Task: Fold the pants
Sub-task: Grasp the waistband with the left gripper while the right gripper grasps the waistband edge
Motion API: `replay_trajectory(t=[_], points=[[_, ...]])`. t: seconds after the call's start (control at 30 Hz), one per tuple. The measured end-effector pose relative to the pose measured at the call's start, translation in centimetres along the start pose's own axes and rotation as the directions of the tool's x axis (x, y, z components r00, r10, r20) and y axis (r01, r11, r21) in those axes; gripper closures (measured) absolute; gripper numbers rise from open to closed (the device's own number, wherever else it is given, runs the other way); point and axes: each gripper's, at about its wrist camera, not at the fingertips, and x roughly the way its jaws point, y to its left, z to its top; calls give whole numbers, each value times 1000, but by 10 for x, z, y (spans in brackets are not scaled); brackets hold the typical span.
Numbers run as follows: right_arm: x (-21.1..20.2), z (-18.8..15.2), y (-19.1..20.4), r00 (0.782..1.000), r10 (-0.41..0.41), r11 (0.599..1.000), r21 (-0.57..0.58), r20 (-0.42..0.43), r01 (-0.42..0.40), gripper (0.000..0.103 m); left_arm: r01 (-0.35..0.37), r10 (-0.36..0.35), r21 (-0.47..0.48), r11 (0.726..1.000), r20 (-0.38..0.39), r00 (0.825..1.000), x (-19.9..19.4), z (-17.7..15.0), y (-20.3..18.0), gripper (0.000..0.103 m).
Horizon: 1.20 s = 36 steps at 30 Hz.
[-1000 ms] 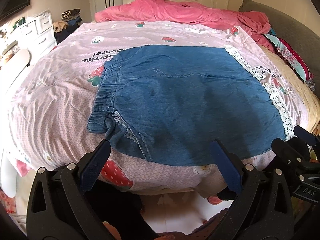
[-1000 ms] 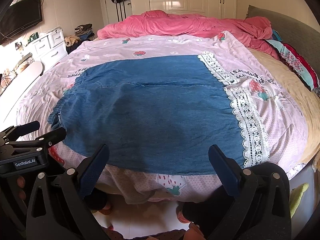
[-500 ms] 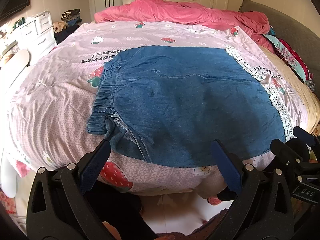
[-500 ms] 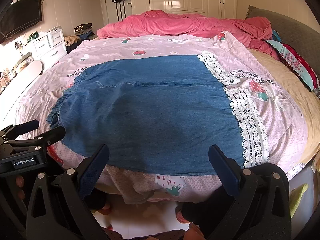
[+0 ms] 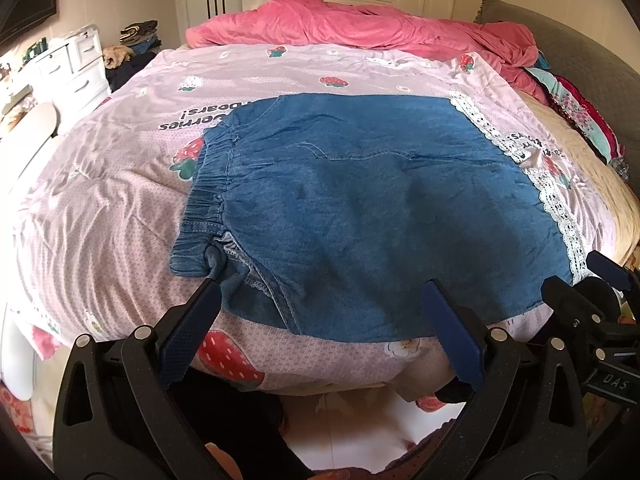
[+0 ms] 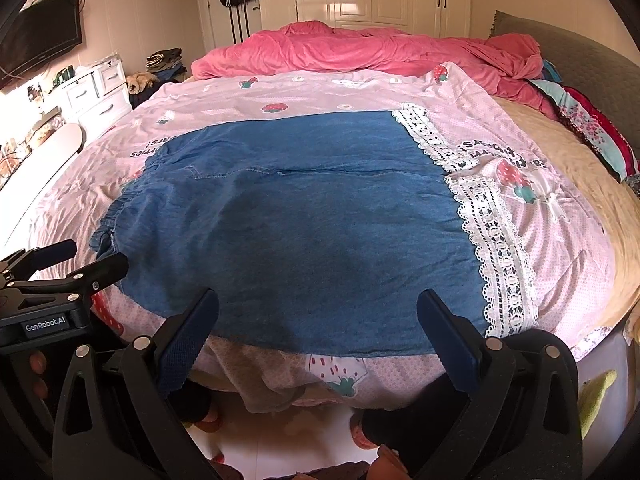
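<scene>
Bed [image 5: 592, 152] fills both views, covered by pink strawberry-print quilt [image 5: 120, 208]; crumpled pink blanket [image 6: 360, 52] heaped at 12 o'clock. Blue denim pants [image 5: 380, 220] lie flat on quilt, mid-frame, near edge close to the foot of the bed. Long axis runs 9-to-3 o'clock: elastic waistband [image 5: 208, 200] at 9, white lace hem trim [image 6: 492, 236] at 3. Looks already halved lengthwise, inner seam edge showing near waistband, but can't be certain.

Left tool [image 5: 320, 316] low at 6 o'clock, fingers wide apart, empty, tips just shy of near denim edge, left fingertip close to waistband corner. Right tool [image 6: 318, 322] also 6 o'clock, spread wide, holding nothing, tips at near edge, closer to lace end.

Judgement: no grasp yet. Left is nearer waistband, right nearer hem, so next fold likely brings one end over the other along the 9-to-3 axis.
</scene>
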Motion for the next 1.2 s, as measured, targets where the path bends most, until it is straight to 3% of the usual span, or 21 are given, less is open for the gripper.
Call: replay_trajectory(t=[0.43,0.87,1.2], points=[[33,33,6,999,37,998,-43,-30,-38,4,6,-6,-17,1000,-11,1000,25,27,12,9],[99,111,29,992,106,986,-119,-75,-114,4,-56,55,-100,993,-16,998,65,82,60,9],[158,173,52,988,109,961,-241,-112,-134,4,-88,79,-152,985,-59,995,105,127,111,9]])
